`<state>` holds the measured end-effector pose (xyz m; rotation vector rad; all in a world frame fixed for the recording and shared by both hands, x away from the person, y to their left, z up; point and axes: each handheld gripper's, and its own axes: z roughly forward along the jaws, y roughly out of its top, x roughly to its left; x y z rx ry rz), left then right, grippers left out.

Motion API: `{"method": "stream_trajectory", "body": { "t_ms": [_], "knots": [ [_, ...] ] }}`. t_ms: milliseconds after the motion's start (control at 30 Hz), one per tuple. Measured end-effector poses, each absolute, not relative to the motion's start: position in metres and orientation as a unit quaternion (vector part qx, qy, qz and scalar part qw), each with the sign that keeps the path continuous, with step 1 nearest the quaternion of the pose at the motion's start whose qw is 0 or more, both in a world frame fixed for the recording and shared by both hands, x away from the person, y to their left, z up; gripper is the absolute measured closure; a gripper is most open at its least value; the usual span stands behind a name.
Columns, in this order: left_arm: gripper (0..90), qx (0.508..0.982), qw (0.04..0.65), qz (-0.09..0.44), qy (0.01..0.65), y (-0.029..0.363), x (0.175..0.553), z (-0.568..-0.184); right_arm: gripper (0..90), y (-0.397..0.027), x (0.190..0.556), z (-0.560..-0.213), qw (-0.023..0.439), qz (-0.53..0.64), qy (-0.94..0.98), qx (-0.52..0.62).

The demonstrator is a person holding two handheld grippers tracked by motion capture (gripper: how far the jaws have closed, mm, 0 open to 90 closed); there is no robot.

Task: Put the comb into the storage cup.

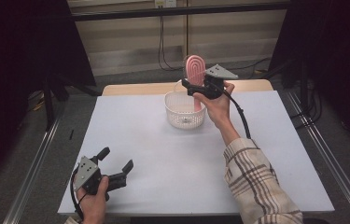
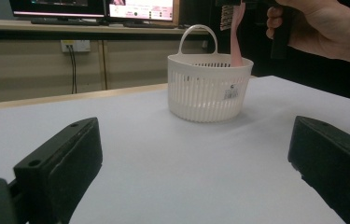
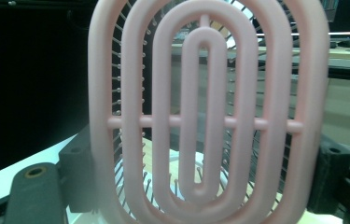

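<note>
While the left gripper (image 1: 115, 169) rests low at about seven o'clock on the white table (image 1: 163, 154), its jaws stand wide apart with nothing between them, and in the left gripper view both black jaws frame bare tabletop. Up at twelve o'clock sits the white basket (image 1: 185, 112), slatted walls, hoop handle upright at its far side, a small label on its wall in the left gripper view. Over it goes the right gripper (image 1: 192, 87), held in the right hand (image 1: 215, 103), plaid sleeve (image 1: 256, 182) trailing back to five o'clock. Its jaws are clamped on the pink hairbrush (image 1: 194, 70), gripping the oval head from both sides; the right gripper view has that ribbed pink head (image 3: 207, 116) right up close, bristles pointing away from the camera. The brush stands upright, head at the top, handle pointing down into the basket, as the left gripper view shows with the pink handle (image 2: 235, 44) dipping behind the rim. Whether the handle touches the basket floor, I cannot tell.
</note>
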<state>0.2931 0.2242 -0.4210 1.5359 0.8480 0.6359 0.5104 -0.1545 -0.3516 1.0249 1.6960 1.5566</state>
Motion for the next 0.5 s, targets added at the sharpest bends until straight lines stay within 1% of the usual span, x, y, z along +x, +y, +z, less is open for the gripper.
{"method": "stream_trajectory", "body": {
  "t_ms": [500],
  "knots": [
    [2.9,0.663,0.594,0.273,0.365,0.225,0.293,-0.421,19.3,-0.159,0.512,-0.363,0.297,0.582,0.642,0.401]
  ]
}}
